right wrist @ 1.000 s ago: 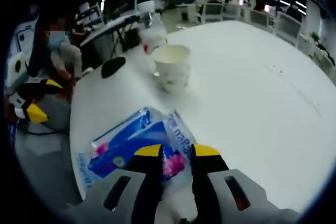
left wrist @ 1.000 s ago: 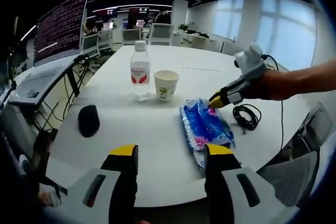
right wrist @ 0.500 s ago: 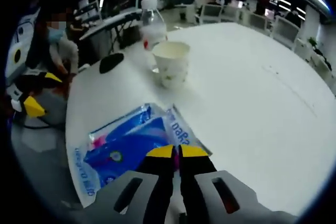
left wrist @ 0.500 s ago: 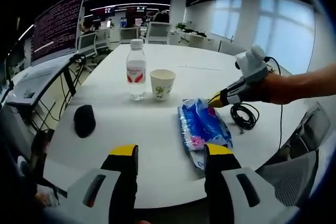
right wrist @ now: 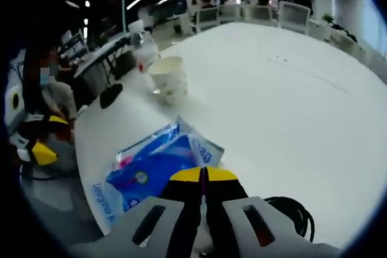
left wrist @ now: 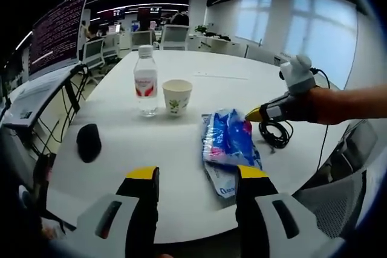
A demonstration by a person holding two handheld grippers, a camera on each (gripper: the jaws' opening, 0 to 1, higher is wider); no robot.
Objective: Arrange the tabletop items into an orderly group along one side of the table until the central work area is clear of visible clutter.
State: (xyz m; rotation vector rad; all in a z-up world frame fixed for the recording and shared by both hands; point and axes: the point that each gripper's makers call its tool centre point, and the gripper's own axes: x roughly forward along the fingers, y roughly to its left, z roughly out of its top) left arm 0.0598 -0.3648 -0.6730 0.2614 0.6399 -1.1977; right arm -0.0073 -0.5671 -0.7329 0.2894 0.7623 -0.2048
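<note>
Here the right tongs [right wrist: 204, 175] clamp the blue packet [left wrist: 228, 140], beside coiled cable [left wrist: 275, 134]; left tongs [left wrist: 196, 173] gape apart.

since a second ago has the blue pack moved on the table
Yes. In the left gripper view the blue pack, pinched by the right gripper, has its far end lifted and drawn toward the black cable, away from the paper cup.

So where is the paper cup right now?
In the left gripper view the paper cup stands upright on the white table, just right of the water bottle and behind the blue packet.
</note>
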